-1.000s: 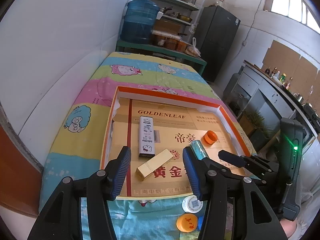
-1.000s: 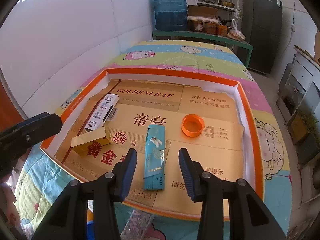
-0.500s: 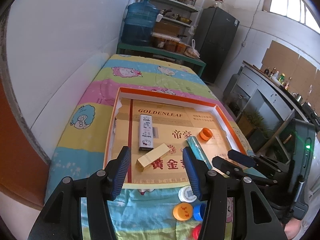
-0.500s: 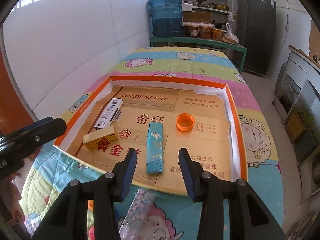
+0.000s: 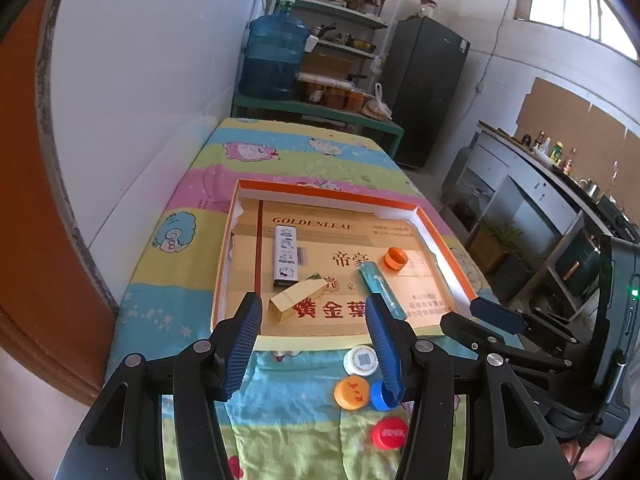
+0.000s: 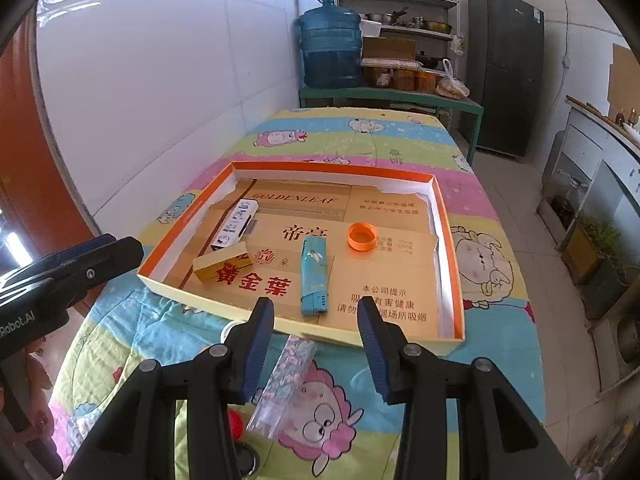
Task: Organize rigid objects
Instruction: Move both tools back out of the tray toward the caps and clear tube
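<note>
- In the orange-rimmed tray: teal box, gold box, white box, orange cap.
- Left gripper: jaws open, empty, short of the tray's near rim.
- Right gripper: jaws open, empty, above a patterned case lying on the counter.

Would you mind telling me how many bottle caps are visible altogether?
5: orange cap inside the tray; white cap, orange-yellow cap, blue cap and red cap on the cloth. Others may be hidden.
</note>
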Demonstrator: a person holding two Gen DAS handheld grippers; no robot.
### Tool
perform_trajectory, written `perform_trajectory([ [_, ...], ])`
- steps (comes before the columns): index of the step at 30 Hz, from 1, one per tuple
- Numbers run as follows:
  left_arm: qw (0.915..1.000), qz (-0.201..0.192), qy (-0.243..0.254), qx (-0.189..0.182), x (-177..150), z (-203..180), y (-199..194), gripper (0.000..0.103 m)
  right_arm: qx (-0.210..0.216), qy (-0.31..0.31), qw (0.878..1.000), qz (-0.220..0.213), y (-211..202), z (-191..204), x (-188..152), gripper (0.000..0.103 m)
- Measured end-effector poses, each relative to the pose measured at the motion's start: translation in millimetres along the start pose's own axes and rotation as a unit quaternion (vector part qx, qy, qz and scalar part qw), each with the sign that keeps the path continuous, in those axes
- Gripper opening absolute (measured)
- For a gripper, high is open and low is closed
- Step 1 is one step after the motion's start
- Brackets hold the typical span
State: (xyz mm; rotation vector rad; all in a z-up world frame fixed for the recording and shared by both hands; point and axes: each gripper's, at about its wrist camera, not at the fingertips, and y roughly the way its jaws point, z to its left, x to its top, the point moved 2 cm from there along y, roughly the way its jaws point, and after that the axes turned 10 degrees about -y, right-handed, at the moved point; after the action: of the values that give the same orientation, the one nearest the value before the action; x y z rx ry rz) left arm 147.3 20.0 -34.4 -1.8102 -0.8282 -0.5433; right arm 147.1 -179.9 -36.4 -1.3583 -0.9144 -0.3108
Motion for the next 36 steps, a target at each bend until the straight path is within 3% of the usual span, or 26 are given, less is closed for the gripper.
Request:
perform_trajectory([
  [22, 0.9999, 0.013, -0.003, -0.011, -44, 9, -48, 0.055, -0.007, 0.025, 1.000, -0.004, -55, 7, -45, 0.043],
  [36, 0.9985, 0.049, -0.003, -0.023, -74, 12, -39, 0.055, 0.002, 0.045, 0.999, 0.024, -44, 7, -70, 0.043],
])
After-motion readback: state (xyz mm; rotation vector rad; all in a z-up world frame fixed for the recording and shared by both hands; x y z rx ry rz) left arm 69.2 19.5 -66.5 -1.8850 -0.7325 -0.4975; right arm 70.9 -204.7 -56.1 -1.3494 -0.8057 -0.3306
